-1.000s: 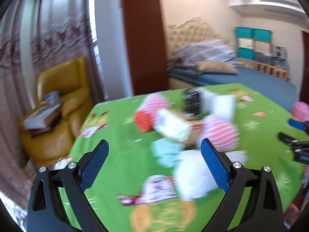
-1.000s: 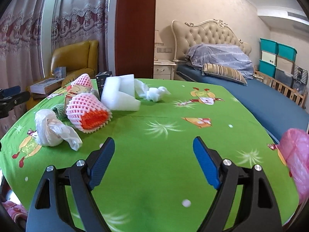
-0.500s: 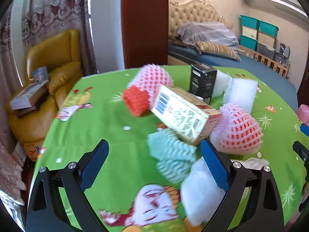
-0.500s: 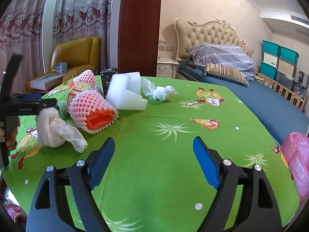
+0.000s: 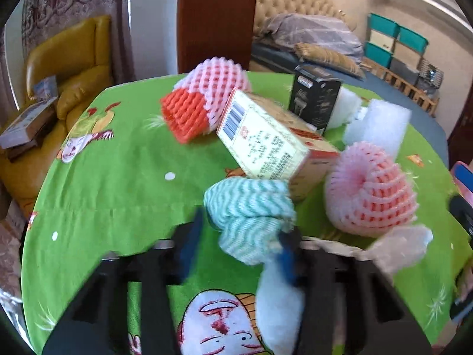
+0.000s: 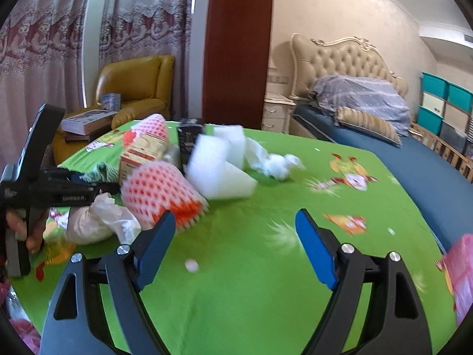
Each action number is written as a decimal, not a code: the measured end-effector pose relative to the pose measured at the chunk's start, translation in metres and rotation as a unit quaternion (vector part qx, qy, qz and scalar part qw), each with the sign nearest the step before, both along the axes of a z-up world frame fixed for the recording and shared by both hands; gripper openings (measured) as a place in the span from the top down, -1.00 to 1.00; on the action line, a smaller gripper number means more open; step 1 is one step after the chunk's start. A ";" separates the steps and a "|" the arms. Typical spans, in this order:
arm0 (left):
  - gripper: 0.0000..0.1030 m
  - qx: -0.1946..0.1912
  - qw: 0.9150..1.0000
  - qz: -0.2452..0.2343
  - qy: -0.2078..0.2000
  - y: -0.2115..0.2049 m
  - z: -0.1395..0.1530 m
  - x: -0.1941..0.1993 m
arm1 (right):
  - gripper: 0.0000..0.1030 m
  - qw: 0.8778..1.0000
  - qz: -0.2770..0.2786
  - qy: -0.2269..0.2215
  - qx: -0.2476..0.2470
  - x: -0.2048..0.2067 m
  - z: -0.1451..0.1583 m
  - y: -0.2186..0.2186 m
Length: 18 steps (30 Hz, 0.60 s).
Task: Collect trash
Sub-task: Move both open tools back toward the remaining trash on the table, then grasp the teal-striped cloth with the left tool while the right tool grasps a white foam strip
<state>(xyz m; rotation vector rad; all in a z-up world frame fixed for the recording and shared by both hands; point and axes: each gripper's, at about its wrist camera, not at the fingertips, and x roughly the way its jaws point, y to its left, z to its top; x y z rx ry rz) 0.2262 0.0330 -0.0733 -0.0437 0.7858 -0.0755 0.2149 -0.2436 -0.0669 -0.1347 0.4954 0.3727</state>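
Green cloth covers the table [image 6: 266,281], where the trash lies heaped toward one side: foam nets, a printed carton [image 5: 266,145], white foam blocks [image 6: 218,165] and a crumpled plastic bag [image 6: 97,222]. We bring the left gripper [image 5: 241,236] in low around the teal-striped rag [image 5: 251,216], its jaws partly closed on either side; blur hides whether they are gripping it. We hold the right gripper [image 6: 236,245] wide open and empty above bare cloth, probably kept clear until the rag lifts away.
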 end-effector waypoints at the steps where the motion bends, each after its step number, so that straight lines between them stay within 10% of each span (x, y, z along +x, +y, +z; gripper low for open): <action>1: 0.42 0.007 1.000 0.000 -0.018 -0.001 0.004 -0.006 | -0.56 1.000 0.004 0.005 0.004 0.007 0.000 0.004; 12: 0.45 -0.021 0.997 0.004 -0.077 0.021 0.019 -0.043 | -0.42 0.999 0.003 0.045 0.026 0.087 -0.008 0.034; 18: 0.45 -0.027 0.995 0.014 -0.094 0.031 0.020 -0.053 | 0.30 0.999 0.013 0.049 0.021 0.089 -0.010 0.044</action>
